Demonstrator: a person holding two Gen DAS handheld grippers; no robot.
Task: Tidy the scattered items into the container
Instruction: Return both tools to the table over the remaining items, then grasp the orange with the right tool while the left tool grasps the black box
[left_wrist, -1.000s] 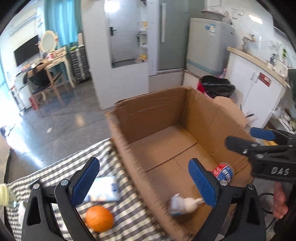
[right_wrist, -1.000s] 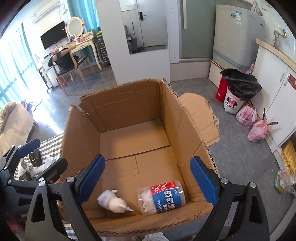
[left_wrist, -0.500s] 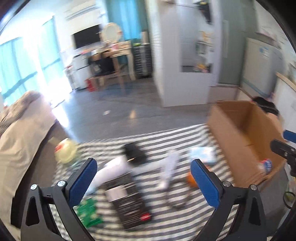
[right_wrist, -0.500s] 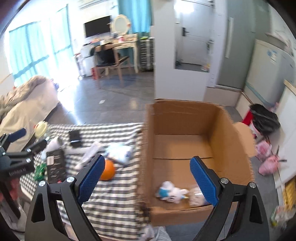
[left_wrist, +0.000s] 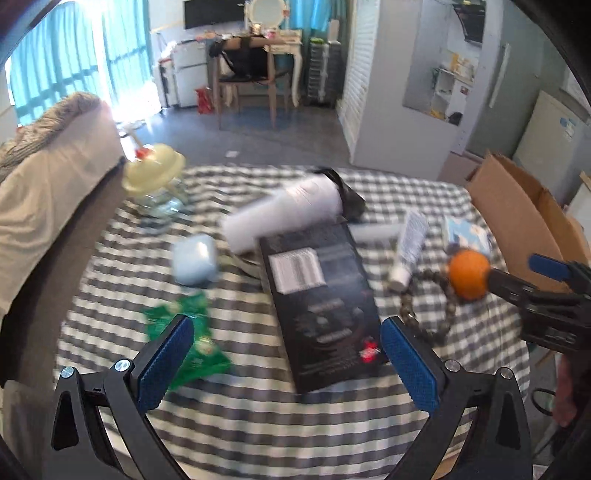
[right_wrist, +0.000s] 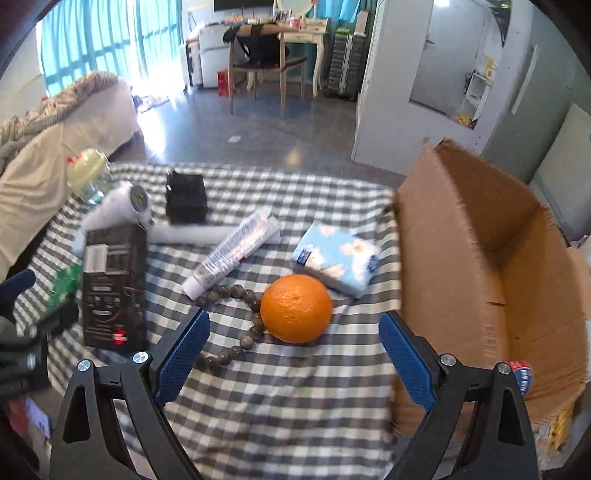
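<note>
Scattered items lie on a checked tablecloth (right_wrist: 280, 398). An orange (right_wrist: 296, 308) sits just ahead of my open, empty right gripper (right_wrist: 293, 363), beside a bead bracelet (right_wrist: 236, 321), a toothpaste tube (right_wrist: 231, 254) and a blue tissue pack (right_wrist: 336, 260). The open cardboard box (right_wrist: 491, 258) stands at the right. My left gripper (left_wrist: 286, 363) is open and empty above a black box (left_wrist: 321, 295), with a green packet (left_wrist: 188, 332) at its left finger. The right gripper also shows in the left wrist view (left_wrist: 532, 280).
A white roll (left_wrist: 280, 210), a pale blue case (left_wrist: 194, 258) and a yellow-lidded jar (left_wrist: 155, 177) lie farther back on the cloth. A small black box (right_wrist: 185, 199) sits at the back. A sofa (left_wrist: 44, 192) borders the table on the left.
Both grippers have swung left from the cardboard box to the scattered items on the cloth. Both stay open and empty.
</note>
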